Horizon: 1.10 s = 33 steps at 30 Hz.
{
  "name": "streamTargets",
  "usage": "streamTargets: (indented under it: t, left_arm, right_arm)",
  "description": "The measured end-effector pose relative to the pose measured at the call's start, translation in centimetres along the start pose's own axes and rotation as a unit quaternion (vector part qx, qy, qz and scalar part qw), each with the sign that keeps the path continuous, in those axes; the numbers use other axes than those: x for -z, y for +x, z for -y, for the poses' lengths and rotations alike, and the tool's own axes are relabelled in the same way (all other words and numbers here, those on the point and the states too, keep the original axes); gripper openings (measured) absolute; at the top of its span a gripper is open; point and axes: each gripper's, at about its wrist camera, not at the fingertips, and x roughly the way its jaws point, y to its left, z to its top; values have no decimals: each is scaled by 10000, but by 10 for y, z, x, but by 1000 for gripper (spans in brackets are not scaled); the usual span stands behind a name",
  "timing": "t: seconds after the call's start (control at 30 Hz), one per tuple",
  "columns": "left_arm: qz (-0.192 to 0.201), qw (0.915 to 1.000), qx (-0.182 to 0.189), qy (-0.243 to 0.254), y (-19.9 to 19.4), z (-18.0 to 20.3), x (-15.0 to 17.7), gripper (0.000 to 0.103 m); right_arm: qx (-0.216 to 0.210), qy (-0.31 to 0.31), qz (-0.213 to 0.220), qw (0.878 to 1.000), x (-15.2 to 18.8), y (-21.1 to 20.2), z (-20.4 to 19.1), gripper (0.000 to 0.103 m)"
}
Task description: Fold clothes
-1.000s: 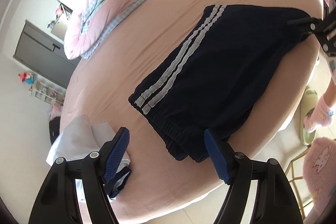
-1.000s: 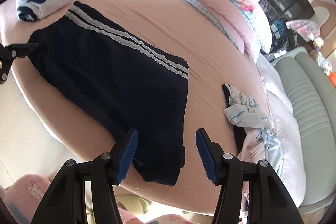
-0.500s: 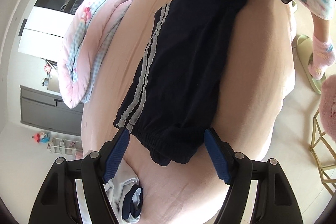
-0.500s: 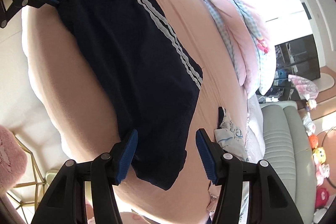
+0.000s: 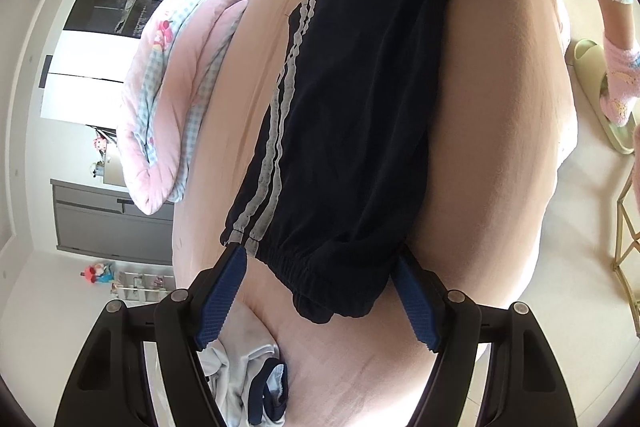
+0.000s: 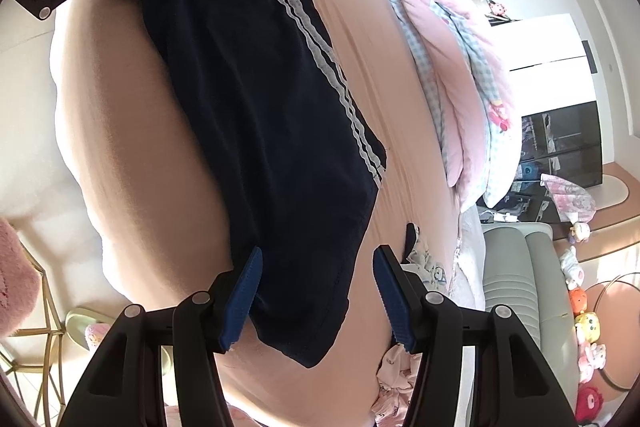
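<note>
Both tools angled down over the bed (image 5: 500,107). The left tool (image 5: 320,303) stood apart around the elastic waistband of the dark striped shorts (image 5: 352,115); the right tool (image 6: 316,295) stood apart over the hem. The shorts lay flat along the bed's edge.

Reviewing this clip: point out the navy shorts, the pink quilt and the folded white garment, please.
Shorts (image 5: 352,131): left wrist view, middle of the navy fabric.
Quilt (image 6: 448,67): right wrist view, its pink top face.
White garment (image 5: 240,347): left wrist view, pale fabric beside the left finger.
</note>
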Motion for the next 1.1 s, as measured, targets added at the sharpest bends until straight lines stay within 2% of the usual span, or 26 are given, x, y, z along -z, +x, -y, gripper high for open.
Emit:
streamTargets:
  t: [0.1,0.27,0.37,0.53,0.67,0.77,0.83,0.9,1.0,1.1]
  left_arm:
    - [-5,10000,-4,-44,3,-3,-1,72]
    - [-132,9990,-421,-87,11,-7,0,72]
    - [-173,9989,-376,-233,10,-10,0,72]
    - [-130,9973,-724,48,10,-2,0,72]
    - [-257,9956,-897,-1,15,-2,0,72]
    - [-203,9952,-947,166,12,2,1,72]
    - [-76,9955,-853,417,7,8,4,72]
    - [60,9952,-679,700,2,15,7,72]
    - [137,9921,-797,961,2,23,10,72]
    - [140,9923,-775,953,5,21,6,72]
  right_arm:
    - [-8,69,-4,10000,2,-4,1,57]
    - [-98,221,-57,9997,7,-3,3,61]
    - [-121,276,-59,9995,9,-5,5,61]
    - [-209,411,-91,9989,12,-8,6,62]
    - [-365,531,-208,9977,14,-5,8,62]
    - [-72,307,-190,9993,15,-7,2,62]
    - [80,69,-127,9999,14,-8,-4,62]
    - [113,-155,-12,9998,12,-11,-13,62]
    - [34,-347,97,9993,9,-15,-22,62]
    - [6,-392,131,9991,5,-14,-25,62]
